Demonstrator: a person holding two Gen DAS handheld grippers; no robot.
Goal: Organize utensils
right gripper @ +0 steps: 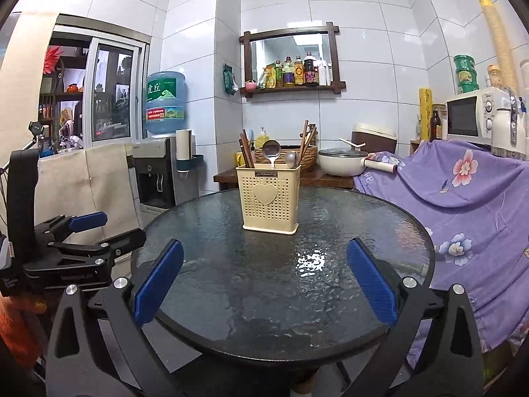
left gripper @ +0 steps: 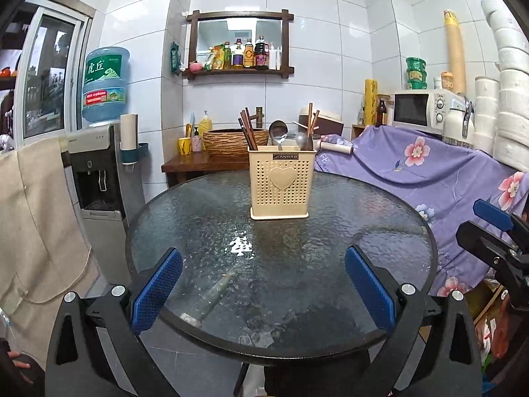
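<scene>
My left gripper (left gripper: pixel 263 286) is released, its blue ridged pads spread wide with nothing between them, hovering over the near edge of the round, dark, textured-glass counter (left gripper: pixel 198 231). My right gripper (right gripper: pixel 264 284) is spread just as wide and just as empty, over the same near edge; from the left camera I see it at the far right of the view (left gripper: pixel 496 231), and from the right camera the left one shows at the far left (right gripper: pixel 86 231).

Toward the far side of the counter stands the cream perforated plastic utensil holder (left gripper: pixel 279 185) with a raised heart on its front, upright and well apart from both grippers. In its left part stand brown wooden chopsticks (left gripper: pixel 248 130), leaning slightly; in the middle a shiny metal ladle (left gripper: pixel 277 132) stands bowl up, and beside it a smaller grey metal spoon (left gripper: pixel 301 139); more brown chopsticks (left gripper: pixel 312 122) rise at the right. The counter around the holder is bare glass with a bright glare spot (left gripper: pixel 239 244).

Behind it is a dark wooden side table (left gripper: pixel 185 165) with a woven basket, and to the right a purple floral cloth (left gripper: pixel 429 172).
</scene>
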